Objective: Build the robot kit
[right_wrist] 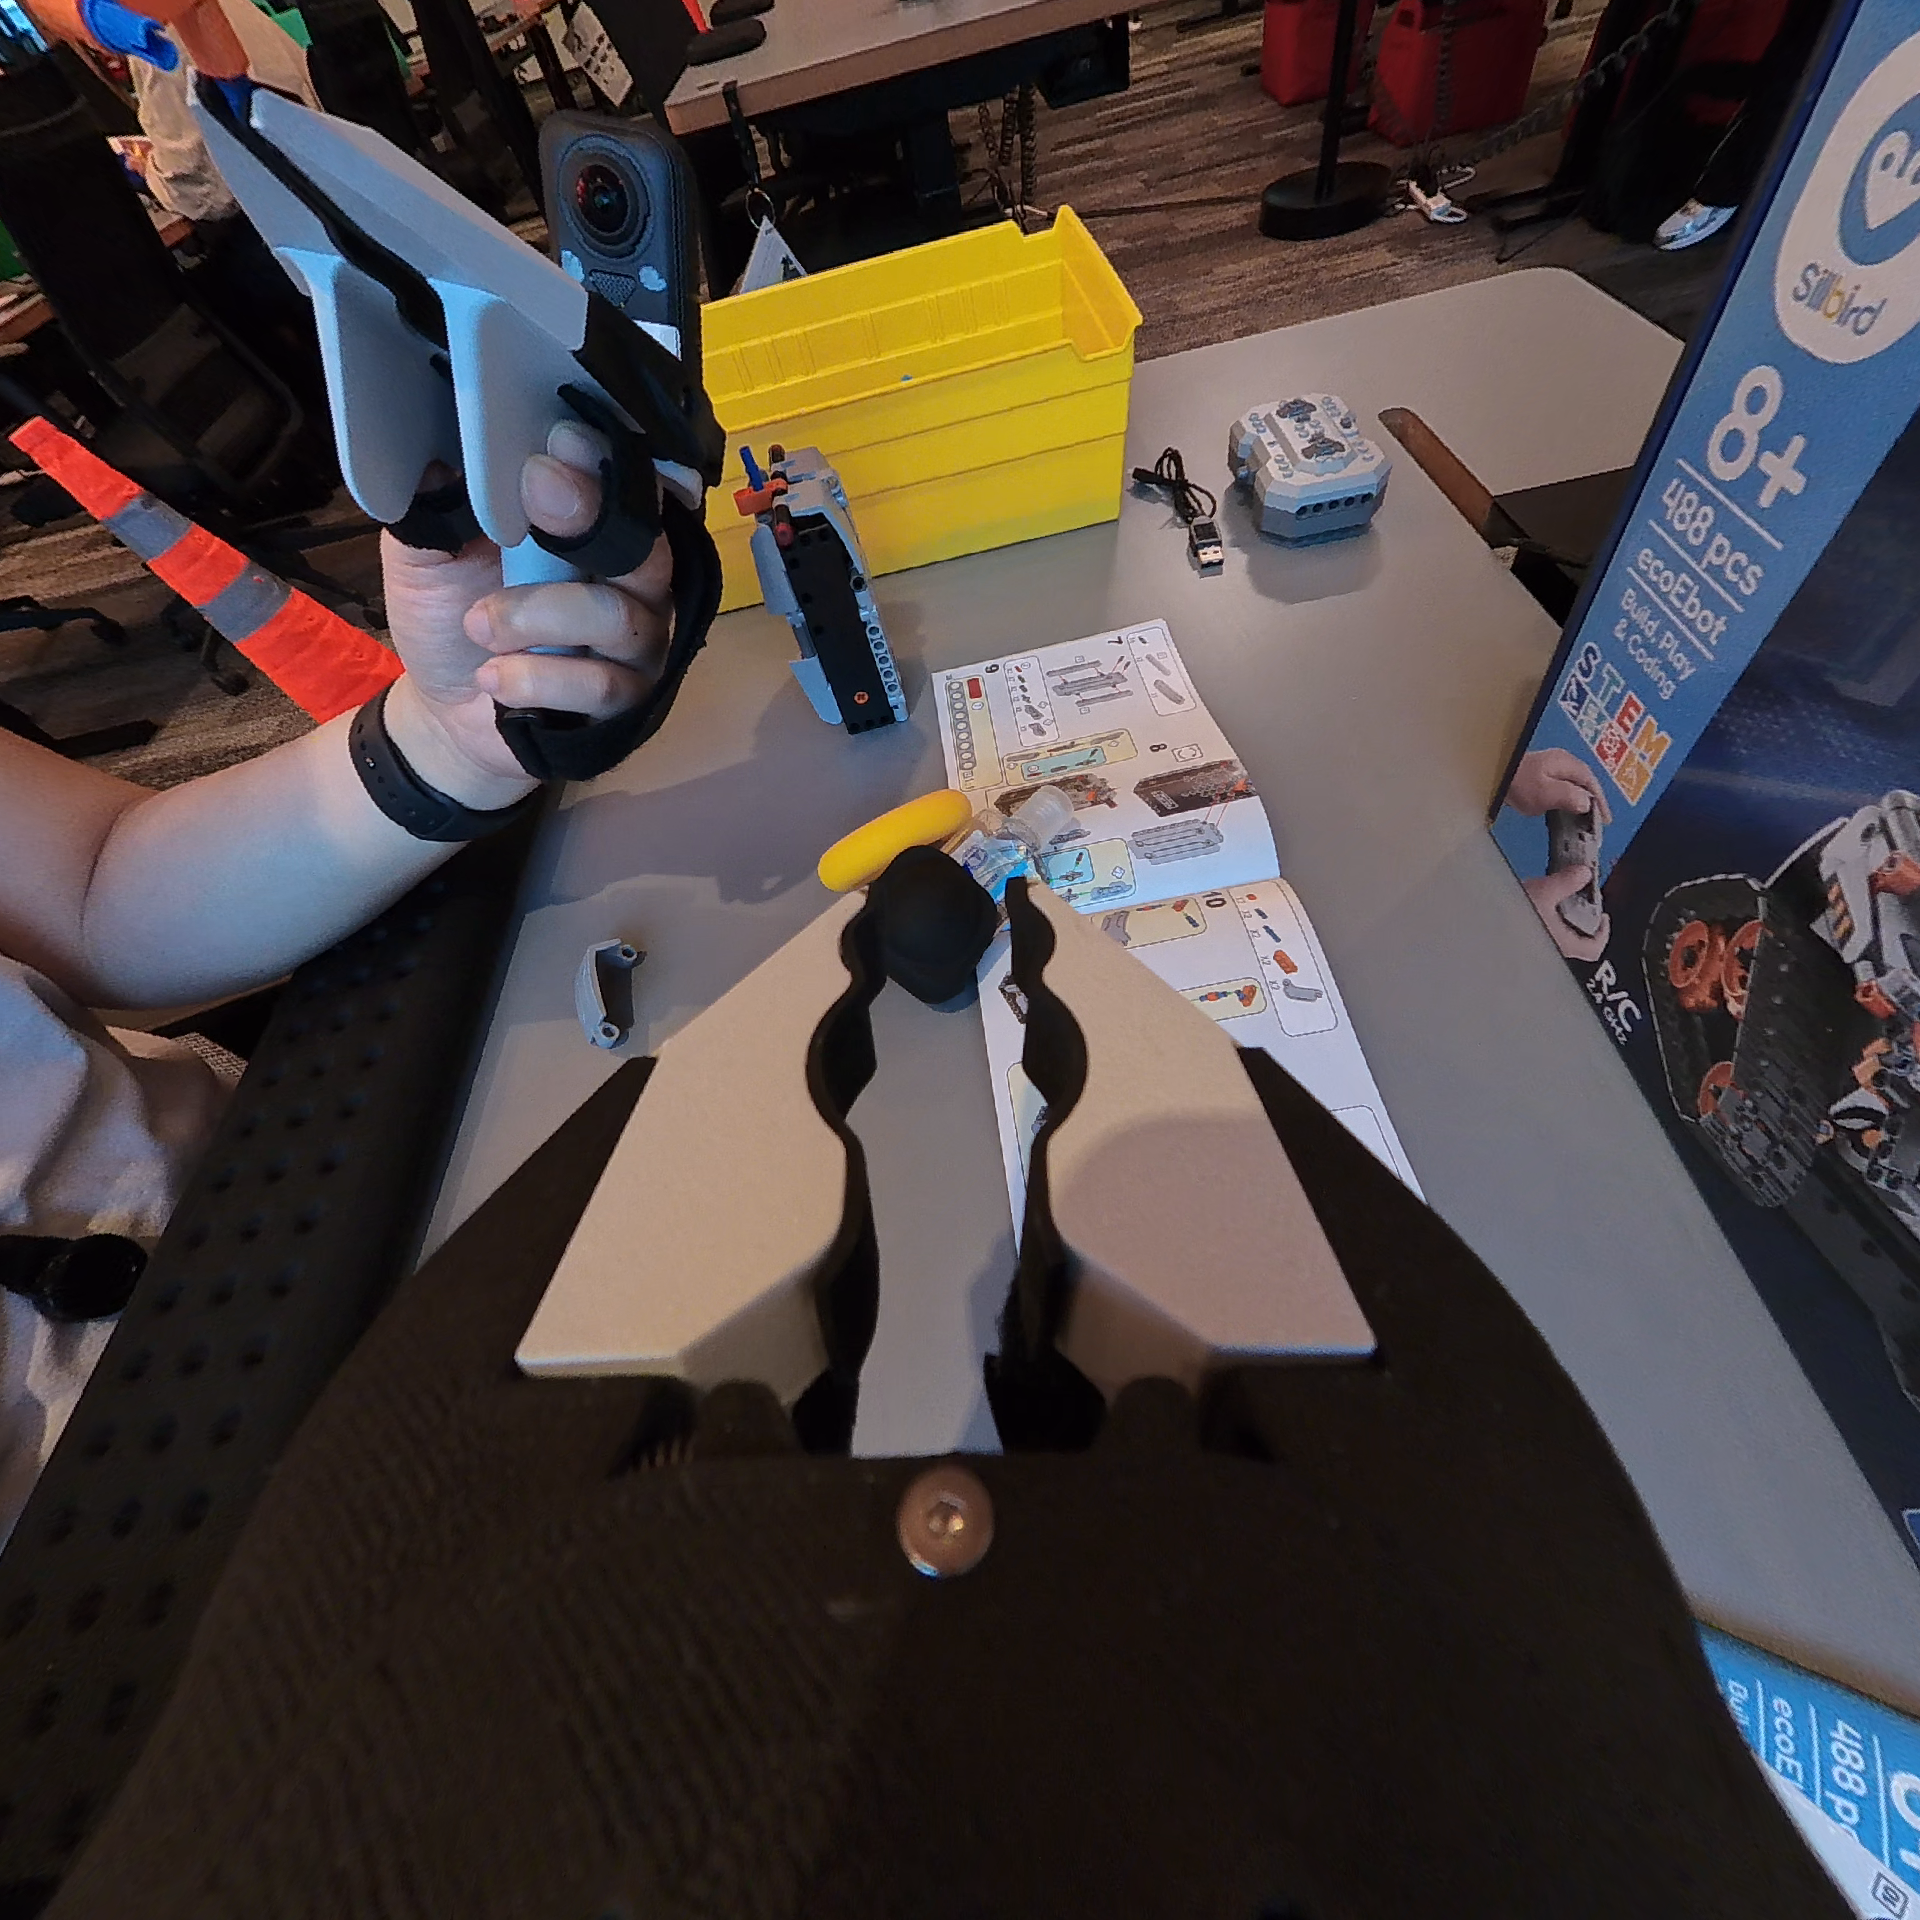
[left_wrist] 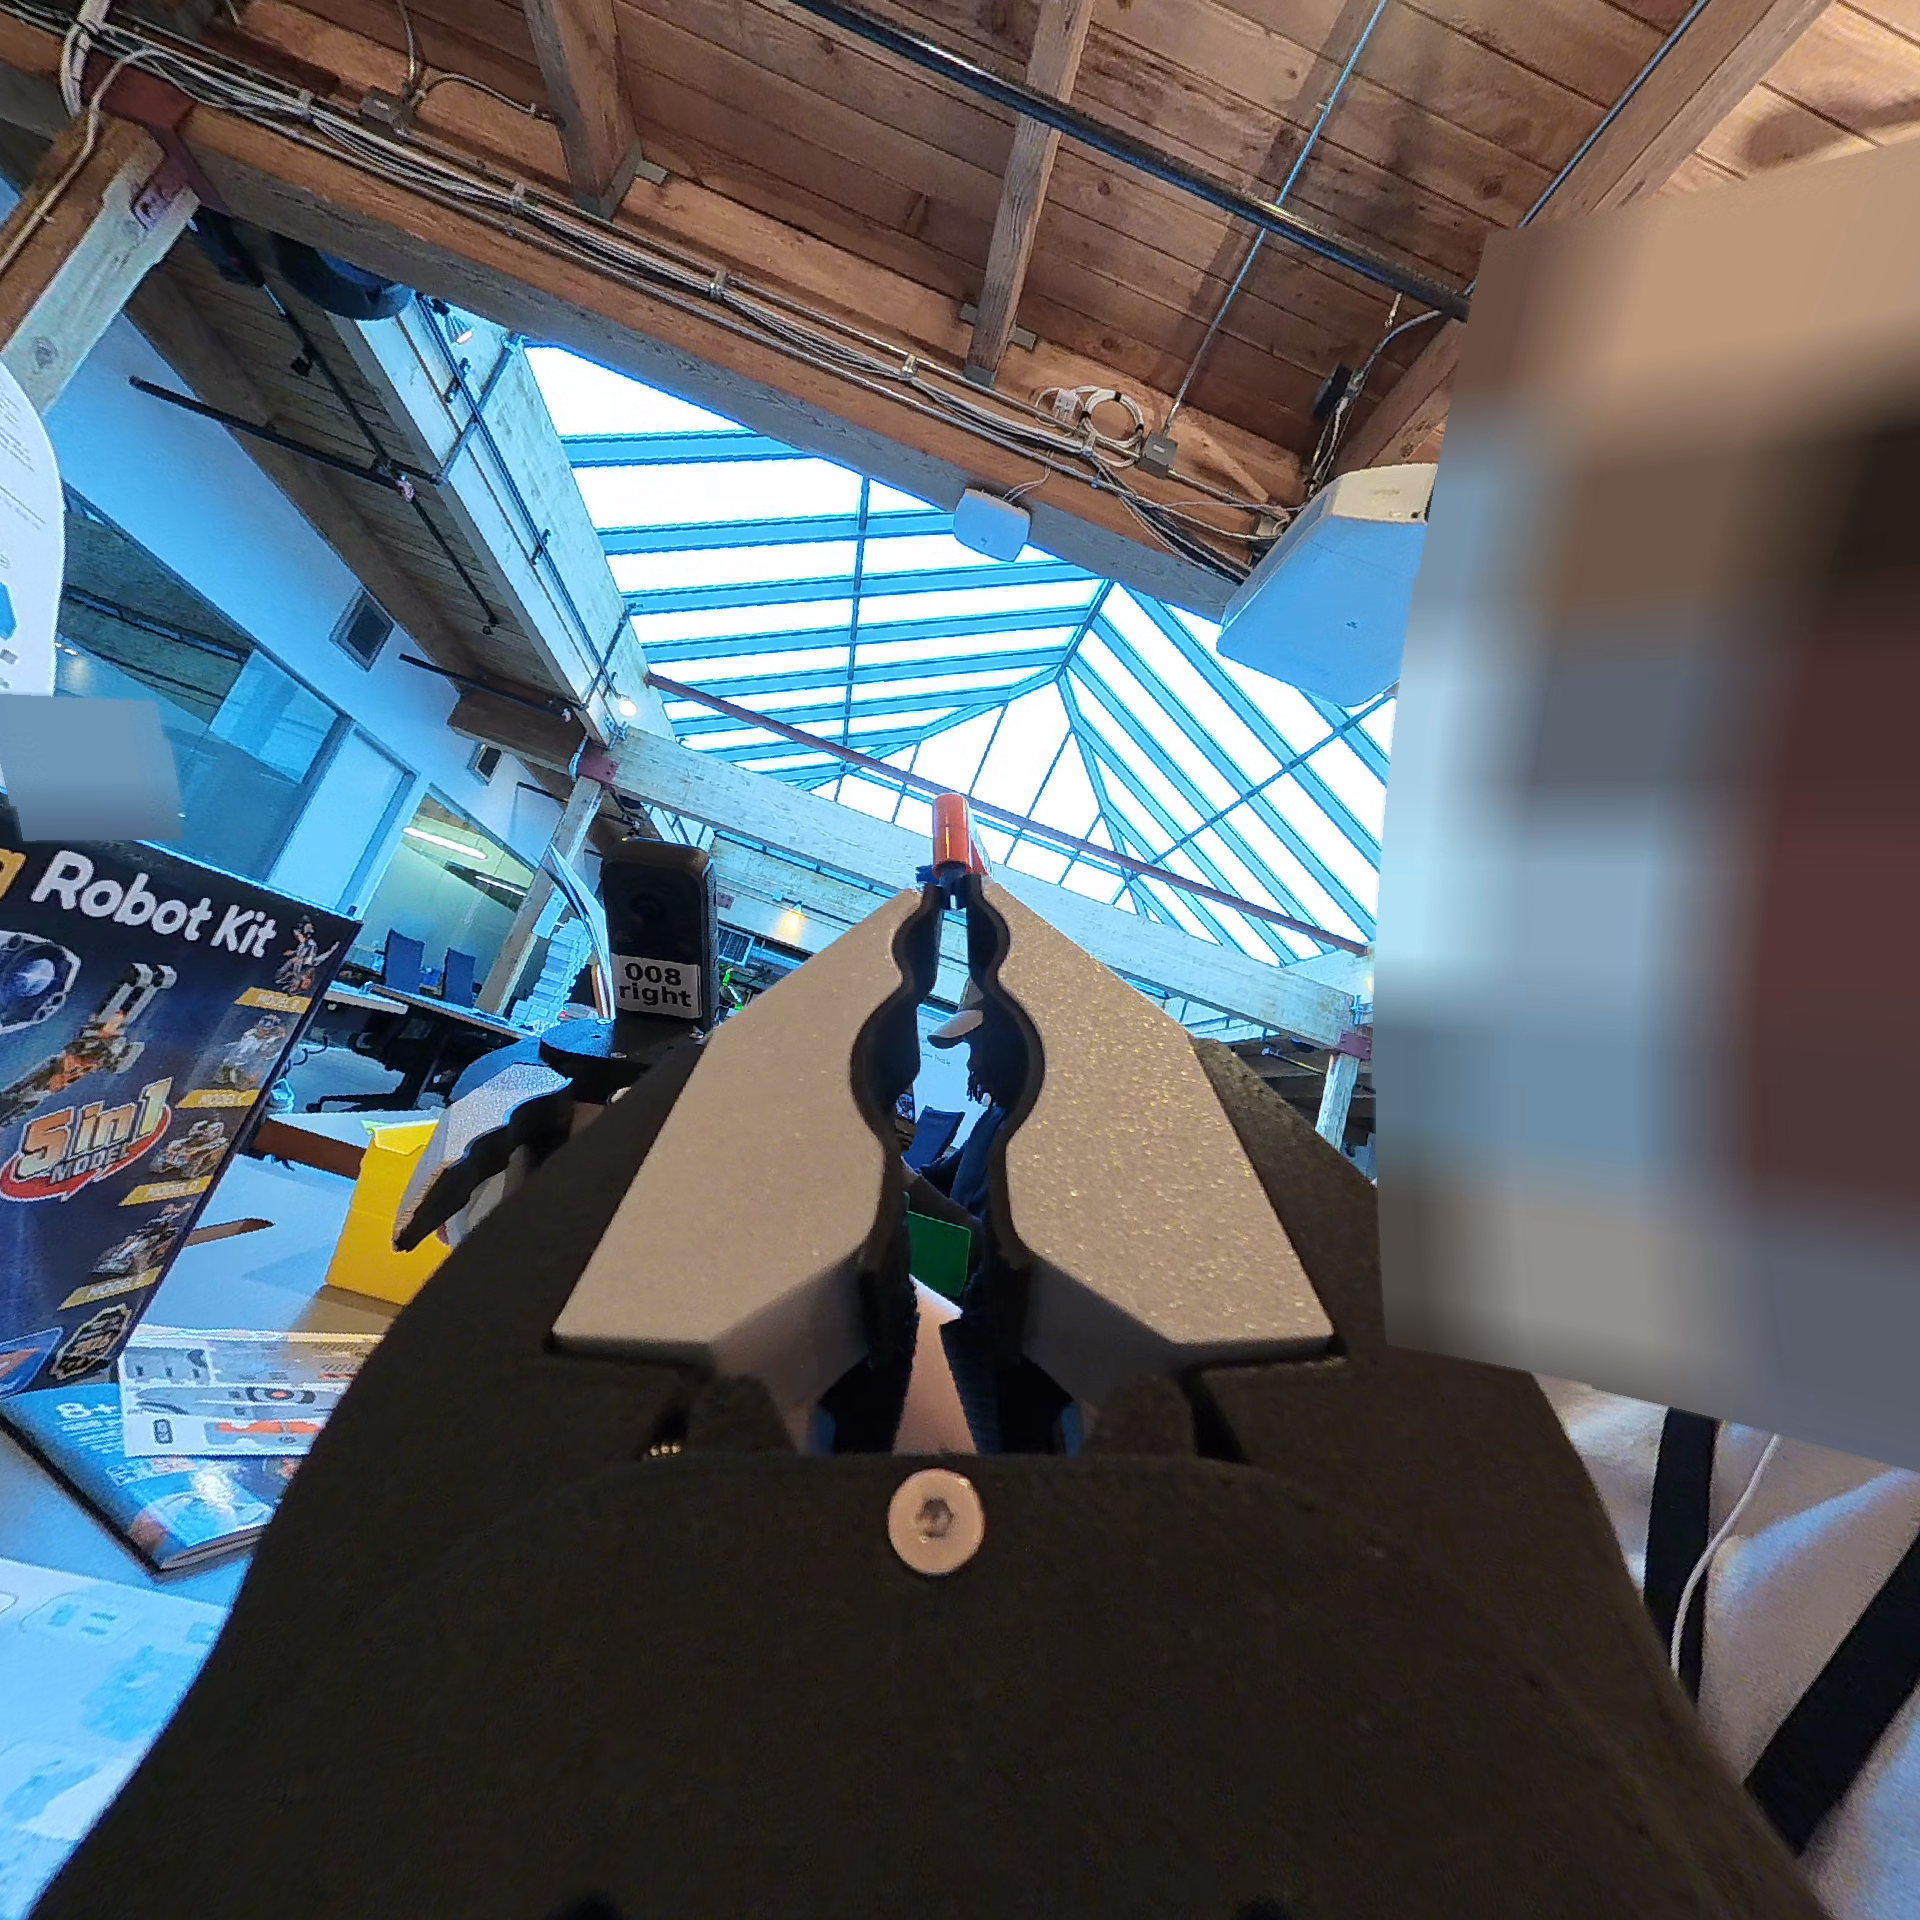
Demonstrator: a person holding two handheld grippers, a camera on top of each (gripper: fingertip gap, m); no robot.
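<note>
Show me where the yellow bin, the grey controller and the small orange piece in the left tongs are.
yellow bin (right_wrist: pixel 914 416), right wrist view, on its front wall.
grey controller (right_wrist: pixel 1307 465), right wrist view, on its top face.
orange piece (left_wrist: pixel 950 831), left wrist view, on its orange body above the tongs' tips.

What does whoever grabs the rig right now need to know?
Left gripper: raised, pointing at the ceiling, shut on a small orange-and-blue piece.
Right gripper: low over the table, black rounded piece between its tips; clamped or not, cannot tell.
On the table: yellow bin, grey-and-black assembly in front of it, open instruction booklet, loose grey curved piece at left.
</note>
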